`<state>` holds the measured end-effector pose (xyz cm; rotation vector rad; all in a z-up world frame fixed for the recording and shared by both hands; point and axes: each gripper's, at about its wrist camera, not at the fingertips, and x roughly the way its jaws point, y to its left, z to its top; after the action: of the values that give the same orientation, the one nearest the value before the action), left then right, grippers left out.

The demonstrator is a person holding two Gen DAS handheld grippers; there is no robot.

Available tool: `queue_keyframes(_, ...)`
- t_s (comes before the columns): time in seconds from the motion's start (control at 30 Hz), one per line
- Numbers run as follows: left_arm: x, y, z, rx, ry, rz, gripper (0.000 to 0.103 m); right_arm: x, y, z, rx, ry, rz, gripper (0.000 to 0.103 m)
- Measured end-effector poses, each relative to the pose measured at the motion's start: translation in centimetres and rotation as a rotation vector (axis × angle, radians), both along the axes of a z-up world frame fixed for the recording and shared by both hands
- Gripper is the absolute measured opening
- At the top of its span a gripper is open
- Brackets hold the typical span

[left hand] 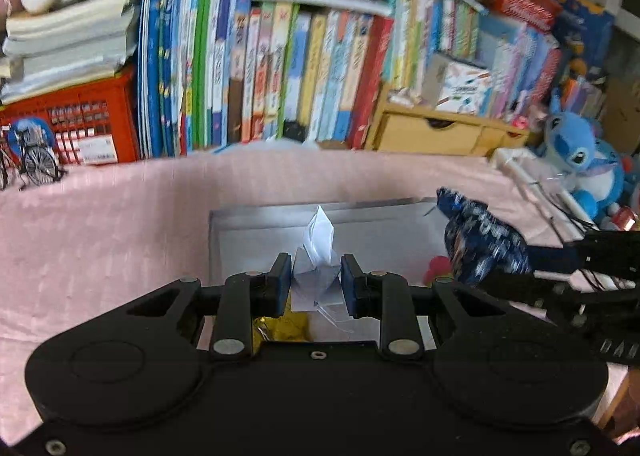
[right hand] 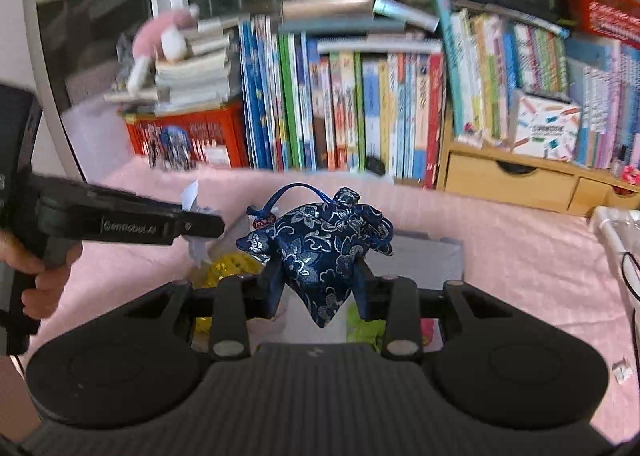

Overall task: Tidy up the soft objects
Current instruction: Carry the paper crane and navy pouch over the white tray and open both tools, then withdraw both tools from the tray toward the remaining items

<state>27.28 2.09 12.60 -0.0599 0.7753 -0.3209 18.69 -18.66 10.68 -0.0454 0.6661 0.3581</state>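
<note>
Left claw (left hand: 314, 280) clamps a white paper piece (left hand: 318, 256); right claw (right hand: 320, 284) clenches the blue pouch (right hand: 320, 252), both probably poised over the grey box (left hand: 256, 232) for deposit.

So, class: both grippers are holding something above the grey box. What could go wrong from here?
1. The left gripper pinches a thin white folded-paper figure; squeezing may crush it.
2. The right gripper grips the dark blue floral drawstring pouch low down, so it may slip.
3. Both crowd over the shallow grey box and could collide.
</note>
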Motion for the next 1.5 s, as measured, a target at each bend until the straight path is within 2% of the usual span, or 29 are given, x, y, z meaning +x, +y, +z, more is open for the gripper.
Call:
queue_keyframes(0.2,3.5,-0.5,-2.0,0.029,0.059,0.011,0.025,3.9,1.9,-2.7,-0.108,0.081,0.025,0.04)
queue_keyframes(0.47,6.3,-1.7,-3.9,0.073,0.112,0.004,0.025,7.1,2.8,-5.0,-0.159,0.162,0.004,0.037)
queue_keyframes(0.63,6.6,-2.0,-5.3,0.087,0.15,-0.014,0.025,7.7,2.8,-5.8,-0.156,0.195,0.007,0.036)
queue_keyframes(1.03,6.7,-2.1,-6.4,0.076,0.2,-0.024,0.026,8.1,2.6,-6.2,-0.144,0.223,0.001,0.037)
queue_keyframes(1.27,5.9,-1.9,-5.6,0.08,0.185,-0.027,0.039,7.9,2.6,-6.1,-0.14,0.224,-0.005,0.046)
queue_keyframes(1.37,5.5,-1.6,-4.8,0.073,0.167,-0.026,0.044,7.7,2.6,-5.8,-0.134,0.22,-0.012,0.046)
queue_keyframes(1.43,5.0,-1.4,-4.3,0.069,0.151,-0.025,0.046,7.5,2.4,-5.5,-0.123,0.213,-0.018,0.054)
queue_keyframes(1.5,4.3,-1.2,-3.7,0.07,0.128,-0.021,0.049,7.1,2.3,-5.0,-0.109,0.202,-0.02,0.055)
